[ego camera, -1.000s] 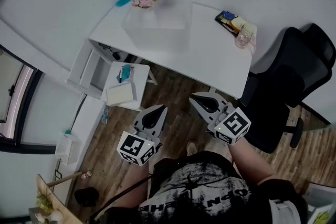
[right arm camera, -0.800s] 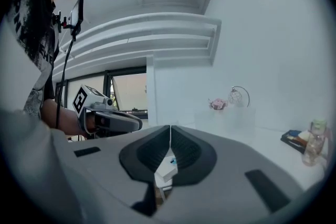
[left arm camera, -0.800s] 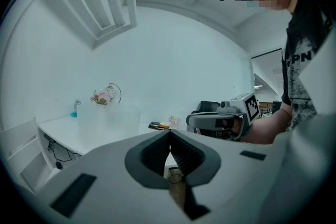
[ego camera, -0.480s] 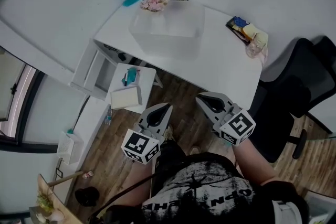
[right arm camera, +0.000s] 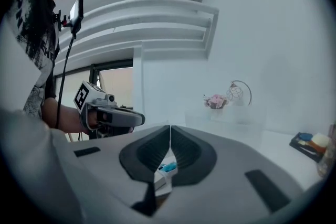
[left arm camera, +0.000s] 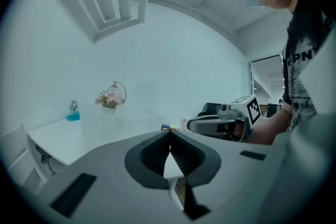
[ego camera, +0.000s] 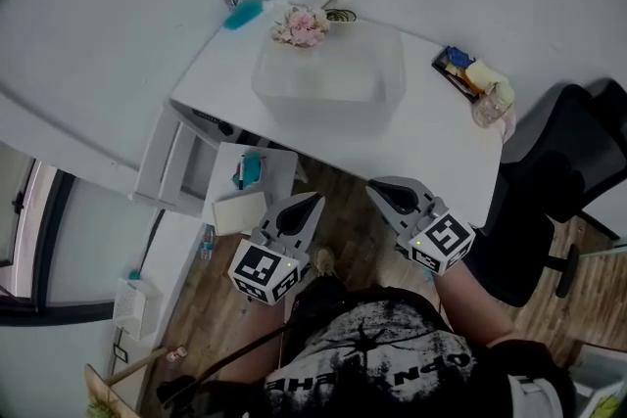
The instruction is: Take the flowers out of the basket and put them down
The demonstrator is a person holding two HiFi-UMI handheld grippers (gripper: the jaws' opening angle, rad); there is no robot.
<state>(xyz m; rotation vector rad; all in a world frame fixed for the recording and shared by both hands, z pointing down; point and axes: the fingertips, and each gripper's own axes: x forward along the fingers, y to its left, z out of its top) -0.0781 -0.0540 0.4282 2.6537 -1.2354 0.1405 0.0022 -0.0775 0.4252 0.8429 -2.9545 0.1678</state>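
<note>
Flowers sit at the far edge of the white desk, just behind a clear box. The left claw and right claw are both closed and empty. They are side by side over open wood floor, short of the desk's near edge, with a black chair near the right claw.

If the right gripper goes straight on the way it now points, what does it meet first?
The right gripper would probably meet the translucent plastic box on the white desk first; depth is unclear.
</note>
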